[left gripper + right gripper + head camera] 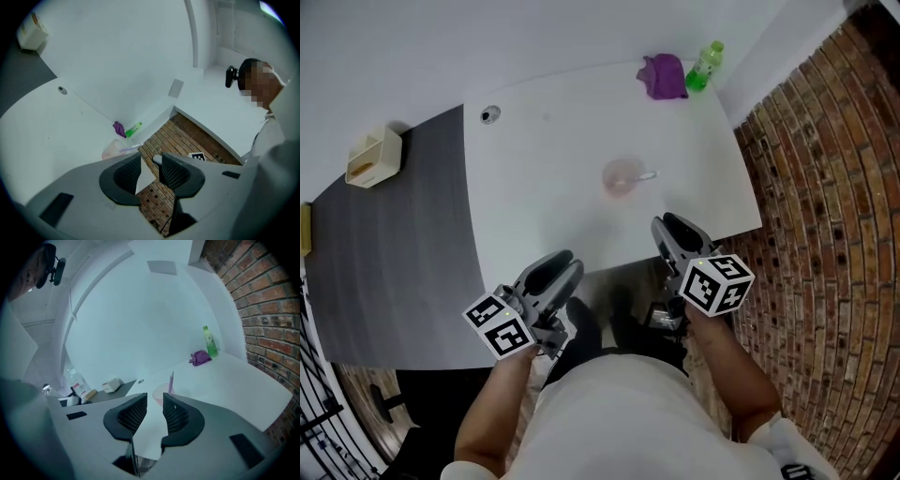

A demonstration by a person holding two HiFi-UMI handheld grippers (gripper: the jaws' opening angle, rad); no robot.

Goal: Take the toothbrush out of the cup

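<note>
A translucent pink cup (620, 177) stands near the middle of the white table (534, 187). A pale purple toothbrush (643, 175) leans out of it to the right. Both grippers hover at the table's near edge, well short of the cup. My left gripper (566, 264) is slightly open and holds nothing. My right gripper (667, 227) is also slightly open and empty. The left gripper view shows the cup (112, 149) and toothbrush (131, 148) beyond the left gripper (151, 168). In the right gripper view the cup (161, 393) and upright toothbrush (171, 380) sit just past the right gripper (154, 411).
A purple cloth (663, 76) and a green bottle (705, 66) sit at the table's far right corner. A beige box (373, 157) rests on the dark grey surface (384, 253) to the left. A brick wall (825, 234) runs along the right.
</note>
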